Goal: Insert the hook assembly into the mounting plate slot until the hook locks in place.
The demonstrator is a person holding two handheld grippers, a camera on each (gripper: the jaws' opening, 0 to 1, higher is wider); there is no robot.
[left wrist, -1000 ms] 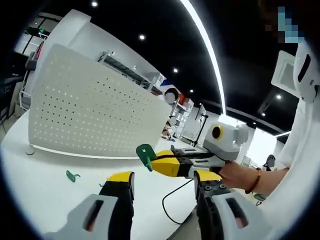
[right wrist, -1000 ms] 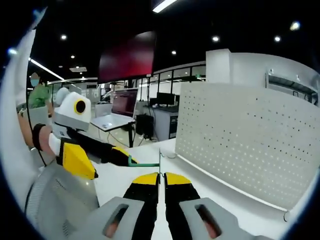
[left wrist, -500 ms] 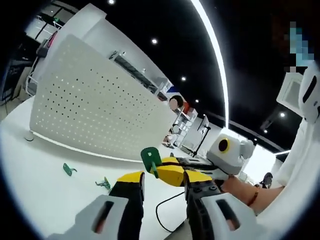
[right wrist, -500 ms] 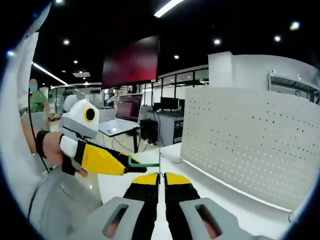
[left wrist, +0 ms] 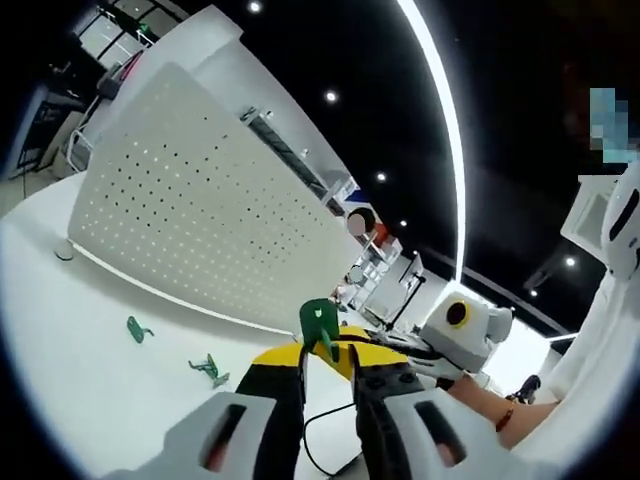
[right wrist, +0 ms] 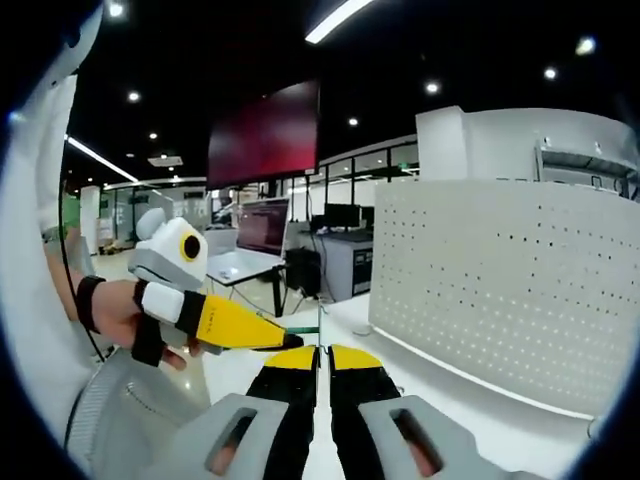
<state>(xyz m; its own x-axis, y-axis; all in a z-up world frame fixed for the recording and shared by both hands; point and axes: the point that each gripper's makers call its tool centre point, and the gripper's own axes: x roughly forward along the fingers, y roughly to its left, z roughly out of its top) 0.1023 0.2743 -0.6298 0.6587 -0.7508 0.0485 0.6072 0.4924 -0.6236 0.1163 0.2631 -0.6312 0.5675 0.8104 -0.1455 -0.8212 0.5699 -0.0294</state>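
Left gripper view: left hand-held gripper [left wrist: 327, 362] nearly together around green hook [left wrist: 320, 323], which right hand-held gripper [left wrist: 385, 352] clamps from the side; pegboard [left wrist: 200, 220] stands beyond on desk [left wrist: 80, 350], spare hooks [left wrist: 138, 328] lying loose.

Right gripper view: right hand-held gripper [right wrist: 320, 355] clamped on hook [right wrist: 303, 330], left hand-held gripper [right wrist: 278, 343] touching it. Best to grip firmly before release, then aim at a pegboard [right wrist: 500, 270] hole.

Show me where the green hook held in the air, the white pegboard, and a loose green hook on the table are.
Green hook [left wrist: 319, 322]: left gripper view, on its flat plate.
White pegboard [left wrist: 190, 225]: left gripper view, on its perforated face.
Loose green hook [left wrist: 136, 329]: left gripper view, on its body, lying on the table.
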